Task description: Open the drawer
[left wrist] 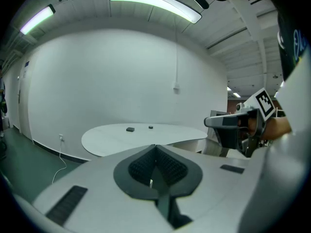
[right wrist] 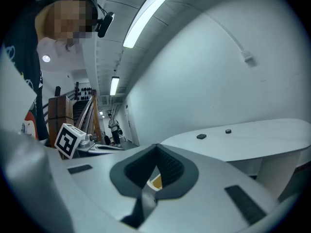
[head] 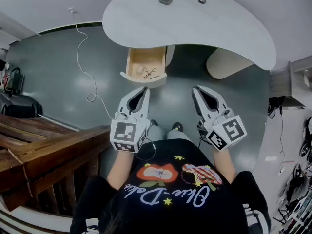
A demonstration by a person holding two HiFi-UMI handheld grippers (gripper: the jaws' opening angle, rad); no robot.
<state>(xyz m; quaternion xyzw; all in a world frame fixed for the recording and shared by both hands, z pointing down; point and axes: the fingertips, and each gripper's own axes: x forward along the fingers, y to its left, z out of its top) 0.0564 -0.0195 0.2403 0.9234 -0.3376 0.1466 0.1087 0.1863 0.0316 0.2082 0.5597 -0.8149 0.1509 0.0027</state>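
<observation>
1. Landmark. The white kidney-shaped table (head: 195, 26) fills the upper part of the head view. All positions below are given relative to it.

2. Task item. The light wooden drawer (head: 130, 62) hangs below the near edge of the table, left of centre. It stands open and projects out from under the table top towards the person. A pair of metal scissors (head: 149, 72) lies inside it, near the front panel.

3. Left gripper (head: 144, 89) (left wrist: 155, 145). The jaws are clenched tip to tip and nothing is between the pads. The tool is held off the near edge of the table, just short of the drawer front and not touching it.

4. Right gripper (head: 197, 89) (right wrist: 156, 144). The jaws are likewise closed on nothing. The tool is level with the left one, off the same near edge and clear of the drawer to its right.

5. Other items.
- A small dark square object (head: 165, 0) and a small dark round object (head: 202, 0) rest on the table near its far edge.
- A beige pedestal (head: 226, 62) stands under the right end of the table.
- A white cable (head: 83, 62) trails over the grey floor left of the table.
- A brown wooden railing (head: 44, 150) stands well apart from the table on the left.
</observation>
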